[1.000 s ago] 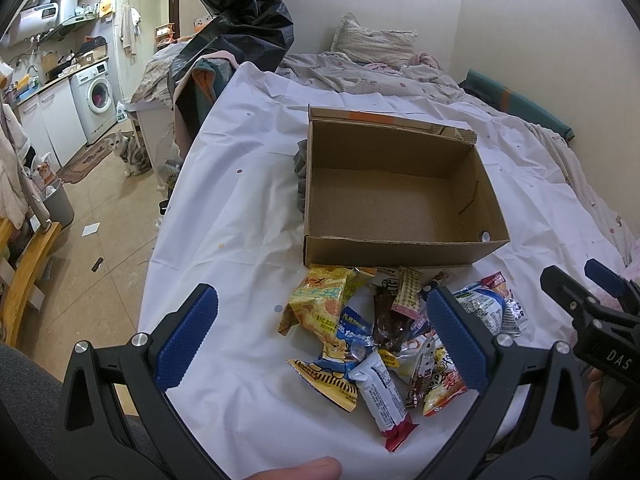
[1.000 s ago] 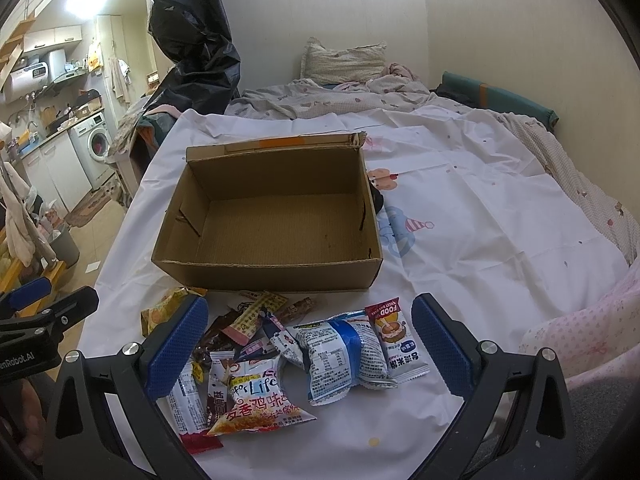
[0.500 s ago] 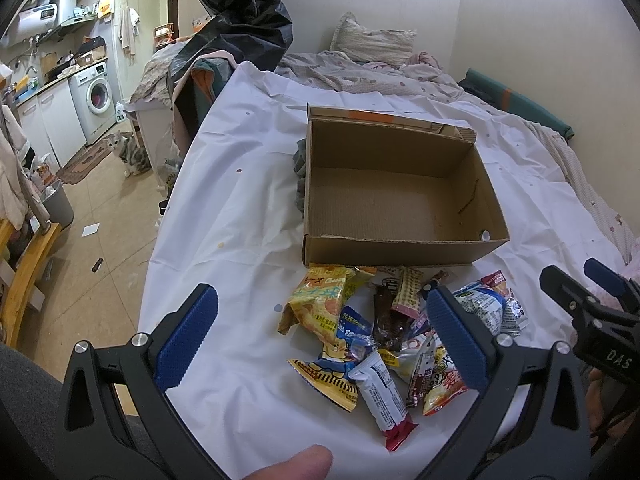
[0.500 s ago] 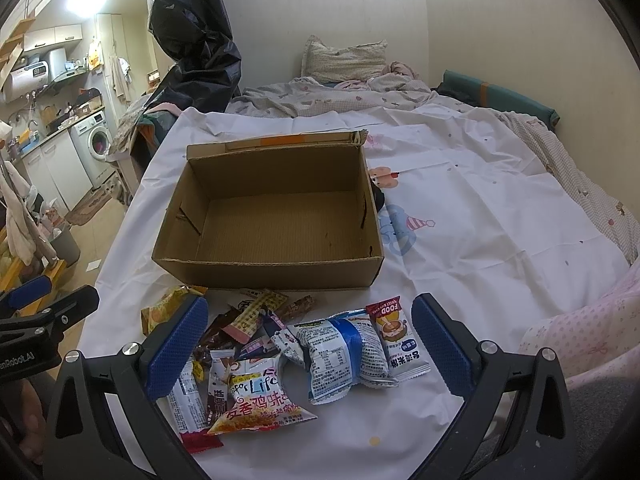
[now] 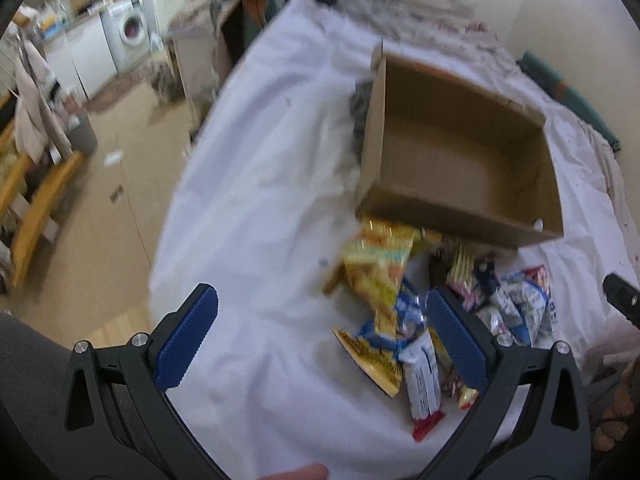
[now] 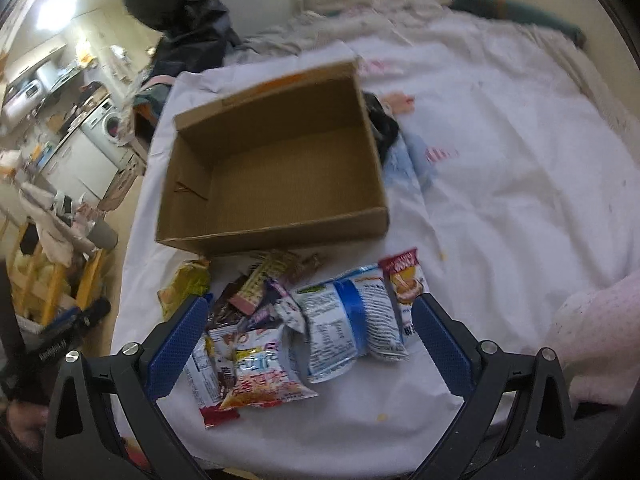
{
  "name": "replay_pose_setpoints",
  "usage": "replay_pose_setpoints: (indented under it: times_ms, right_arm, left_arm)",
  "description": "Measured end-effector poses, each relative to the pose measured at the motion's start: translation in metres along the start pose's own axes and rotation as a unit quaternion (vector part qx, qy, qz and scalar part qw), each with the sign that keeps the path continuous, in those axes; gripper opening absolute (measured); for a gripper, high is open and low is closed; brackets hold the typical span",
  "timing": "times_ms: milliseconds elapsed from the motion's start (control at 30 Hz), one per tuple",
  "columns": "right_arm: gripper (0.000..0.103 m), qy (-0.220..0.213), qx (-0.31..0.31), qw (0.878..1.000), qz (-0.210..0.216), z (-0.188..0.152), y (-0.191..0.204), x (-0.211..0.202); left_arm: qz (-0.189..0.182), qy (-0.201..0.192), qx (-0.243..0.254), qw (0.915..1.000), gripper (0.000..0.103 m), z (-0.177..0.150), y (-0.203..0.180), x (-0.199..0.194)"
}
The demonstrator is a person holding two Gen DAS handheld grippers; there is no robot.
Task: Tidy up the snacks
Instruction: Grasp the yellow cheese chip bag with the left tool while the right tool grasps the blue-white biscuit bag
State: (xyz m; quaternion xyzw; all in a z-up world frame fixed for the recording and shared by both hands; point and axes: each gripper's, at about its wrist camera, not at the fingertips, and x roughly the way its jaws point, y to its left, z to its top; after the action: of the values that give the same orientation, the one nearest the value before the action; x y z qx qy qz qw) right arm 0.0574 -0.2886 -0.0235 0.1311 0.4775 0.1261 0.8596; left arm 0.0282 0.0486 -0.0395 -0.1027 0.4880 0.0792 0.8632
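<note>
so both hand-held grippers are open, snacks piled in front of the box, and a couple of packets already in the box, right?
No packets are inside: the right wrist view shows the cardboard box empty. The rest holds: both the left hand-held gripper and right hand-held gripper are open, and the snack pile lies in front.

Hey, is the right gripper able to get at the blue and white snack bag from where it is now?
Probably yes. The right gripper is open and the blue and white bag lies on top of the pile between its fingers, nothing covering it.
</note>
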Motion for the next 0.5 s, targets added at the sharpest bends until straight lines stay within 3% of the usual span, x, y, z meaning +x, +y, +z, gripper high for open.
replay_pose_setpoints:
  times_ms: [167,400,500]
  right_arm:
    - [0.103,0.009,0.048,0.999,-0.003,-0.007,-0.013,0.010]
    - [0.103,0.016,0.035,0.999,-0.010,-0.008,-0.006,0.014]
    - [0.103,0.017,0.036,0.999,-0.011,-0.007,-0.006,0.014]
  left_arm:
    - [-0.011,0.065,-0.009,0.9978,0.094,-0.013,0.000,0.027]
    - [-0.008,0.087,0.005,0.9962,0.091,-0.021,-0.007,0.037]
    - [-0.019,0.106,0.011,0.9941,0.091,-0.010,-0.013,0.043]
